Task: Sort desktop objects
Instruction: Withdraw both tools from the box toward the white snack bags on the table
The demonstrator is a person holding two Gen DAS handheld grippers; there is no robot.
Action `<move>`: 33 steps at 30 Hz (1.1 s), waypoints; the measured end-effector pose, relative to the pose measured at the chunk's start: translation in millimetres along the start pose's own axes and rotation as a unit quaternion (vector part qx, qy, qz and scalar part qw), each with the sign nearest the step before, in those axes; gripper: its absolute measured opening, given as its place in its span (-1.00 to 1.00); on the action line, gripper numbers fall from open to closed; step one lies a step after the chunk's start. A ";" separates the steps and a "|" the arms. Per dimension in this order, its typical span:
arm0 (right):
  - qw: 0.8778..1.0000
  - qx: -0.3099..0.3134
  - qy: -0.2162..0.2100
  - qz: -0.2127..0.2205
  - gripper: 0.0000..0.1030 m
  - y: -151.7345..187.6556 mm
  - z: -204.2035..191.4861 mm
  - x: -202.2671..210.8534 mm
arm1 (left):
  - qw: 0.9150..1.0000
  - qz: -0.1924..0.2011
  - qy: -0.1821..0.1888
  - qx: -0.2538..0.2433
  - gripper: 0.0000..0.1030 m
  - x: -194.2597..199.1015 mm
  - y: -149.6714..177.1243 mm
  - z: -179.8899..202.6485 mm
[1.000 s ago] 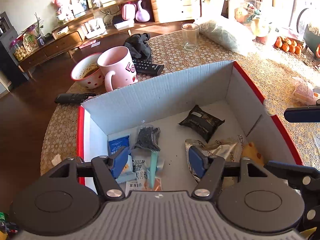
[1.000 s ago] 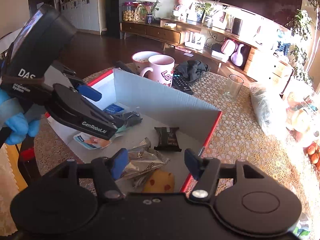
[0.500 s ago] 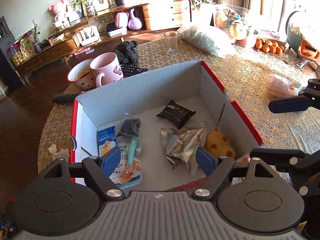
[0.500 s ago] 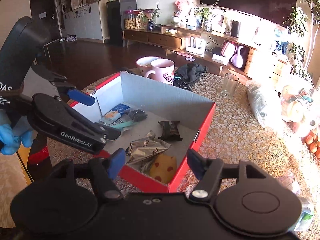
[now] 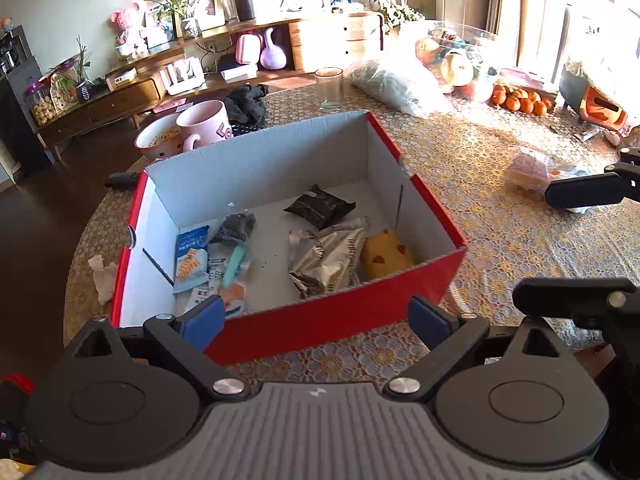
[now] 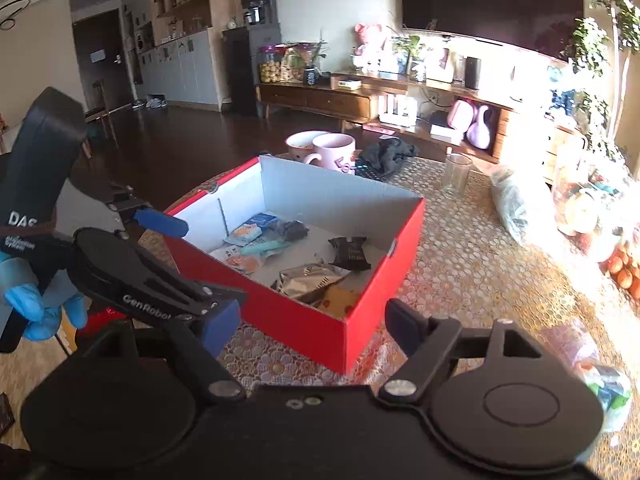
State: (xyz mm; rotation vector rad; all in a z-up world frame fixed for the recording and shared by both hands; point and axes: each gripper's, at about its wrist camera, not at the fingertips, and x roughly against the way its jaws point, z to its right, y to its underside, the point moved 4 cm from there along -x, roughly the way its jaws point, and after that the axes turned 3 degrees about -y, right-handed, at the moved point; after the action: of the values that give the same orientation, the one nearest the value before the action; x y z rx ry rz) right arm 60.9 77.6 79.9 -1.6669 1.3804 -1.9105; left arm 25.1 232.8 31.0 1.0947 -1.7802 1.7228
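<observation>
We hold our left gripper [image 5: 316,316] at six o'clock of the red box [image 5: 320,320], jaws wide, empty, our right gripper [image 6: 310,326] beside it, jaws wide.

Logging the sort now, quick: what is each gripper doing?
Left gripper: open, holding nothing, near the red box.
Right gripper: open, holding nothing.

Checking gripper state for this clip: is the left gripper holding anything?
No, the left gripper is open and empty, in front of the red box.
</observation>
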 end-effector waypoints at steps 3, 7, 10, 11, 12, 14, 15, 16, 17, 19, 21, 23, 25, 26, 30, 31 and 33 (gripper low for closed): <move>1.000 -0.012 0.005 0.013 0.63 6.5 4.0 11.0 | 1.000 0.012 0.001 0.007 0.95 7.0 4.0 7.9; 0.999 -0.019 0.019 0.026 0.68 17.3 11.1 27.2 | 0.999 0.031 0.006 0.015 0.97 15.2 7.4 18.6; 0.998 -0.026 0.038 0.035 0.69 28.9 18.9 37.8 | 0.998 0.054 -0.003 0.013 0.99 21.9 8.2 28.9; 0.998 -0.033 0.043 0.036 0.69 33.0 22.7 40.9 | 0.998 0.058 0.000 0.016 0.99 24.0 8.1 32.2; 0.997 -0.042 0.047 0.038 0.69 37.2 26.8 44.6 | 0.998 0.061 0.005 0.018 0.99 25.5 7.8 35.3; 0.996 -0.059 0.060 0.042 0.69 45.0 34.5 50.7 | 0.997 0.068 0.008 0.024 0.99 28.3 8.2 41.0; 0.995 -0.068 0.064 0.045 0.70 48.6 37.8 54.0 | 0.997 0.071 0.008 0.025 0.99 29.3 8.5 43.2; 0.994 -0.076 0.066 0.048 0.70 51.9 40.7 57.3 | 0.997 0.073 0.008 0.028 0.99 30.3 9.2 45.6; 0.993 -0.082 0.067 0.049 0.70 55.0 43.3 60.4 | 0.997 0.075 0.008 0.035 0.99 30.9 10.4 47.0; 0.992 -0.091 0.075 0.052 0.70 62.8 49.1 66.3 | 0.996 0.073 0.014 0.044 0.99 30.8 13.6 51.3; 0.990 -0.098 0.085 0.052 0.70 71.5 55.8 71.9 | 0.996 0.069 0.022 0.046 0.99 29.9 16.0 58.1; 0.988 -0.104 0.097 0.055 0.70 78.3 62.0 77.2 | 0.996 0.068 0.028 0.040 0.99 28.9 16.0 66.7; 0.986 -0.106 0.113 0.057 0.70 83.8 69.9 83.7 | 0.996 0.071 0.034 0.033 0.99 28.1 14.0 76.6; 0.985 -0.106 0.123 0.060 0.70 86.6 74.3 87.4 | 0.996 0.073 0.039 0.029 0.99 27.7 12.0 82.0; 0.978 -0.115 0.163 0.067 0.70 98.5 97.9 103.3 | 0.995 0.083 0.056 0.010 0.99 26.3 1.0 107.1; 0.976 -0.121 0.170 0.068 0.70 101.7 104.0 106.5 | 0.995 0.086 0.059 0.005 0.99 25.8 -2.3 114.1; 0.972 -0.130 0.182 0.069 0.71 107.9 116.1 111.3 | 0.994 0.091 0.067 -0.005 0.99 24.3 -9.2 127.4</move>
State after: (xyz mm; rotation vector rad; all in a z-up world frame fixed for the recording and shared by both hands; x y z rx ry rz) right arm 86.9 -112.7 55.0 -1.3157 1.9033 -2.1008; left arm 45.1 104.5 38.0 0.8121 -1.8498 1.8422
